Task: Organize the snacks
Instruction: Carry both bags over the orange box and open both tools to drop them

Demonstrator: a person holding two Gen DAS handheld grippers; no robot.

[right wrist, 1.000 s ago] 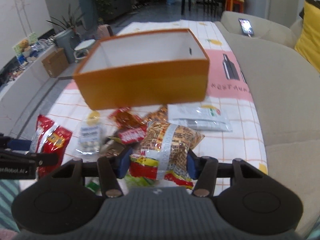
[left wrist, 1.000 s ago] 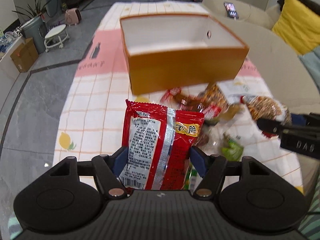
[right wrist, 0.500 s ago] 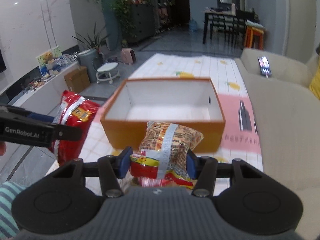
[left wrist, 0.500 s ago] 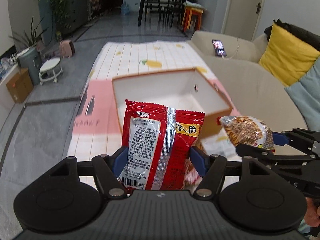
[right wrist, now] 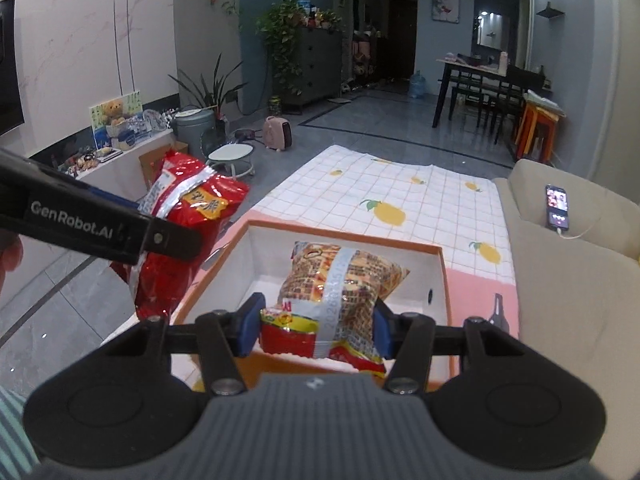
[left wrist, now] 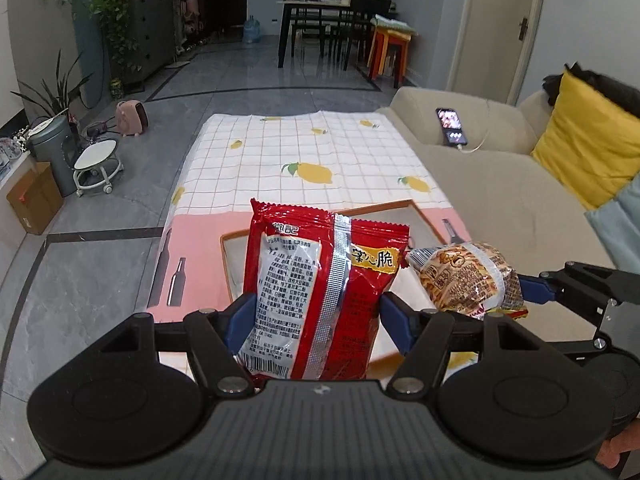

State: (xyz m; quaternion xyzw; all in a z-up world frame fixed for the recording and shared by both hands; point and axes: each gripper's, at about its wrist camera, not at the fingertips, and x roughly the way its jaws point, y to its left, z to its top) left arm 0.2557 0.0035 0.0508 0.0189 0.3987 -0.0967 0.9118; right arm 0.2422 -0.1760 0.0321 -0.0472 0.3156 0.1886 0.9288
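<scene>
Left wrist view: left gripper (left wrist: pixel 318 316) clamped on the red snack bag (left wrist: pixel 320 300) at lower centre, bag upright and hiding most of the orange box (left wrist: pixel 416 210) behind it. At right, right gripper (left wrist: pixel 520 288) gripping the brown snack bag (left wrist: pixel 464 276). Best carried further over the box opening before release.

Right wrist view: brown snack bag (right wrist: pixel 340 300) pinched at centre, directly above the white box floor (right wrist: pixel 268 286). Red snack bag (right wrist: pixel 180 232) at left, outside the rim (right wrist: pixel 344 236). Lower first, then let go one at a time.
</scene>
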